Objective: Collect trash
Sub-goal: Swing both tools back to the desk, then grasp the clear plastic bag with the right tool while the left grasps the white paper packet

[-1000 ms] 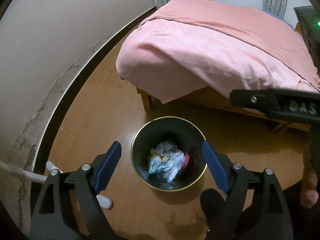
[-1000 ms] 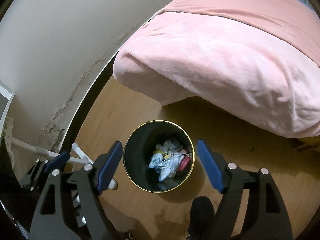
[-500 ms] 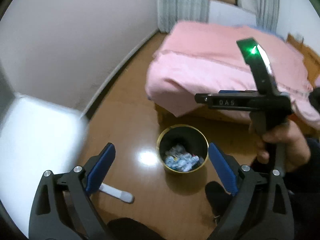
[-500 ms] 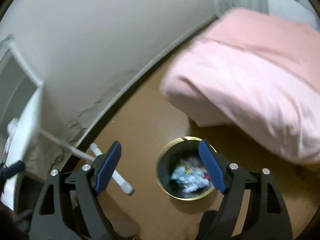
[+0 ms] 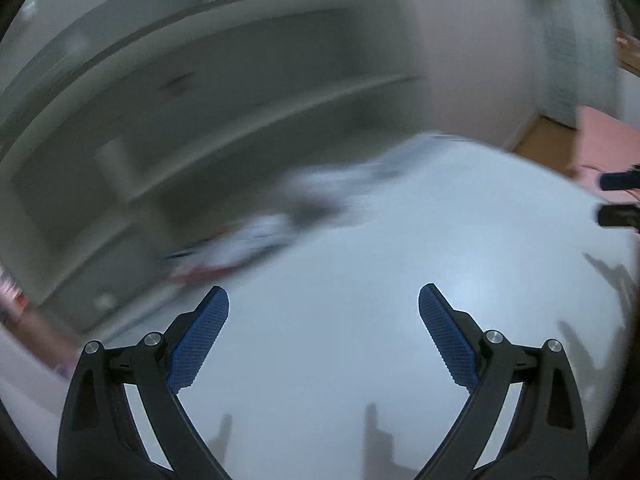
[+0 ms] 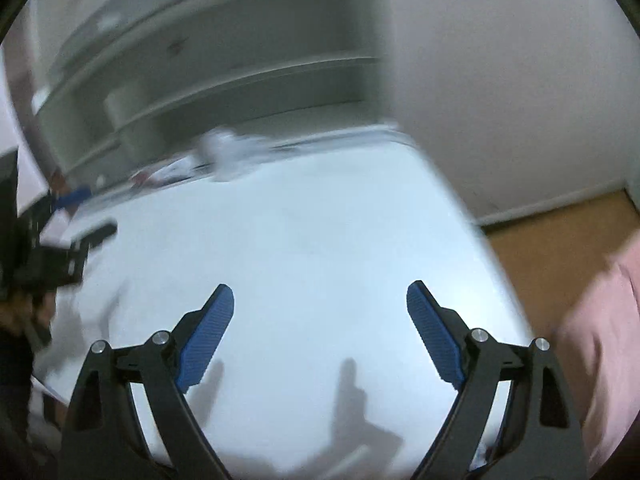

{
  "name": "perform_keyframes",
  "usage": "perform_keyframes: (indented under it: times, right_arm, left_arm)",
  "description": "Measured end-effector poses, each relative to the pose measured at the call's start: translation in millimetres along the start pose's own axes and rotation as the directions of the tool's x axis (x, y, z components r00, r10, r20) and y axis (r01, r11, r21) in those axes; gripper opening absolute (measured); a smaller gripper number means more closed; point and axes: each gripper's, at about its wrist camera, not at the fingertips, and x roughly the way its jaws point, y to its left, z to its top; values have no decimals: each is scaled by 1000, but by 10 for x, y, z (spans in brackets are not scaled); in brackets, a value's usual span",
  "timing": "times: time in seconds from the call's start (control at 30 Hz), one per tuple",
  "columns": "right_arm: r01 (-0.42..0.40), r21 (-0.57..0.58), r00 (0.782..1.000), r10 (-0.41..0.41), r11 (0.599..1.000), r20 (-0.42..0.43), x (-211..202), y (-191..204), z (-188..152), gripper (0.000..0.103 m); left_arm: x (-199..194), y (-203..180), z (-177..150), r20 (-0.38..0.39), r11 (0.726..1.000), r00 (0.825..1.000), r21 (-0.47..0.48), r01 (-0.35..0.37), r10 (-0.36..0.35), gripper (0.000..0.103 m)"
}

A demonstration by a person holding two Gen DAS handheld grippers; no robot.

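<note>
Both views are blurred by motion. A white tabletop [image 5: 360,360] fills the lower half of each view. Crumpled white, red and blue trash [image 5: 248,244] lies smeared along its far edge, and more pale pieces [image 6: 228,152] show in the right wrist view. My left gripper [image 5: 323,292] hangs open over the table, nothing between its blue pads. My right gripper [image 6: 320,288] hovers over the same tabletop [image 6: 300,240], its jaws opening and nothing between them. The bin is out of view.
Grey-white shelving [image 5: 200,120] stands behind the table against the wall. A wooden floor [image 6: 560,232] and the pink bed cover [image 6: 600,340] lie to the right of the table. The other gripper's black body [image 6: 60,248] sits at the left edge.
Both grippers have swung up and away from the black bin on the floor to the white table. The bin and most of the bed have left view. Both jaws stand a little wider.
</note>
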Motion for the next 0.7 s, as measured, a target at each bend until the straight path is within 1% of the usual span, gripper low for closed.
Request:
perform_keyframes:
  times: [0.07, 0.13, 0.17, 0.23, 0.3, 0.33, 0.4, 0.43, 0.53, 0.6, 0.7]
  right_arm:
    - [-20, -64, 1000, 19, 998, -11, 274, 294, 232, 85]
    - [-60, -108, 998, 57, 992, -32, 565, 564, 469, 85]
    - [-74, -131, 997, 68, 989, -45, 744, 706, 609, 85]
    - [-83, -160, 995, 75, 984, -60, 940, 864, 735, 85]
    - [-86, -191, 995, 73, 978, -75, 1154, 1014, 883, 85]
    - [-83, -201, 994, 67, 976, -83, 1248, 1040, 950, 85]
    - [-74, -208, 994, 55, 975, -94, 1412, 1071, 1052, 85]
    - [-69, -208, 994, 49, 976, -100, 1500, 1088, 1102, 85]
    - [-54, -192, 993, 32, 980, -115, 1738, 1086, 1234, 85]
    - [-54, -176, 991, 31, 983, -131, 1874, 1047, 1293, 85]
    - [-48, -168, 989, 24, 985, -146, 2025, 1028, 1347, 85]
  left_arm:
    - [199, 492, -16, -13, 998, 1000, -59, -19, 18, 93]
    - [378, 791, -3, -10, 995, 998, -79, -54, 54, 93]
    - [469, 869, 41, -8, 995, 997, -61, -75, 75, 93]
    - [655, 944, 109, -5, 996, 996, -9, -87, 87, 93]
    - [754, 935, 147, 15, 995, 996, 52, -85, 84, 93]
    - [811, 885, 186, 19, 993, 998, 92, -69, 68, 93]
    - [954, 792, 247, 4, 987, 999, 159, -37, 36, 93]
    - [1061, 739, 272, -2, 980, 999, 197, -37, 38, 93]
    - [1273, 693, 296, -51, 976, 998, 217, -21, 33, 93]
    - [1367, 700, 320, -53, 974, 998, 222, -34, 47, 93]
    - [1529, 666, 338, -66, 961, 996, 272, -46, 66, 93]
